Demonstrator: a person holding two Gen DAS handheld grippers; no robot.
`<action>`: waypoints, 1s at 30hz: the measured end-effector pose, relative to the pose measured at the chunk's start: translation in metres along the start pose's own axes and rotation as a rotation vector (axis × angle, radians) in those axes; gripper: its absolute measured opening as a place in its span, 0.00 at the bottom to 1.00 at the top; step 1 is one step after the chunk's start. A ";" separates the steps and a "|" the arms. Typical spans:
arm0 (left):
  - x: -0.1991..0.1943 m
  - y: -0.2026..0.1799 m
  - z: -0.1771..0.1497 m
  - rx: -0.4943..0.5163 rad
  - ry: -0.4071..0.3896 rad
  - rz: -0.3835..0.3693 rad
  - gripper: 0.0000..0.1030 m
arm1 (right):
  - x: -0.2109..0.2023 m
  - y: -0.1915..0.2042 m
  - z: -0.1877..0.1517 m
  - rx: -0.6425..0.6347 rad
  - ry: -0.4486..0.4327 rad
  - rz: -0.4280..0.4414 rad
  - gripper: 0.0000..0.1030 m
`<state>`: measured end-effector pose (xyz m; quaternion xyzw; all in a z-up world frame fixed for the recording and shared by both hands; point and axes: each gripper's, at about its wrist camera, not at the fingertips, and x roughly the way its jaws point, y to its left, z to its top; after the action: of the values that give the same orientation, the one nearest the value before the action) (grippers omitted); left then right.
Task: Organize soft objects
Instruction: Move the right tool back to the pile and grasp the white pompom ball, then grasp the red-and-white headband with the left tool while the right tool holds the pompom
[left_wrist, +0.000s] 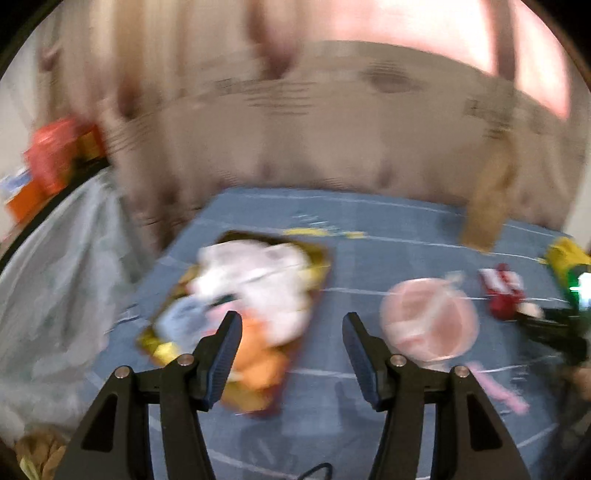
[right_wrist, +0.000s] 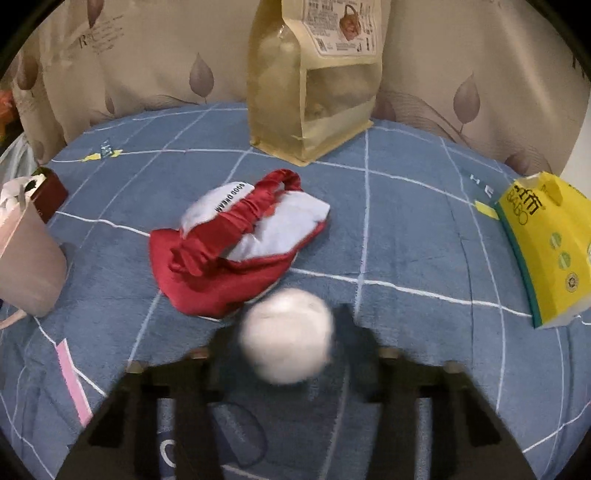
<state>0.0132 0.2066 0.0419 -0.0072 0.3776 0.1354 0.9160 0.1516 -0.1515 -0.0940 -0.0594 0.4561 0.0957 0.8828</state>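
Right tongs pinch the white ball; left tongs hang spread, empty. Carry the ball gently toward the box at ten o'clock.

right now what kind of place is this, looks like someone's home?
Most likely a bedroom at home. The work surface is a blue checked bedsheet, soft like a bed, with leaf-print curtains hanging right behind it. Household things lie on it: a yellow tissue pack and a red satin eye mask.

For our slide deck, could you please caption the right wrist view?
Right hand-held gripper closed on a white ball above the blue checked blanket, near a red-and-white pouch.
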 end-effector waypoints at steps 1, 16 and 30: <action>-0.002 -0.016 0.004 0.017 -0.001 -0.039 0.62 | -0.002 -0.001 -0.001 0.003 -0.004 0.007 0.27; 0.029 -0.257 0.030 0.285 0.109 -0.538 0.62 | -0.016 -0.102 -0.027 0.147 -0.043 -0.188 0.26; 0.107 -0.352 0.019 0.389 0.207 -0.482 0.62 | -0.016 -0.103 -0.029 0.155 -0.056 -0.168 0.27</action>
<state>0.1884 -0.1041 -0.0505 0.0651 0.4748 -0.1615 0.8627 0.1427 -0.2596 -0.0958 -0.0264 0.4307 -0.0123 0.9020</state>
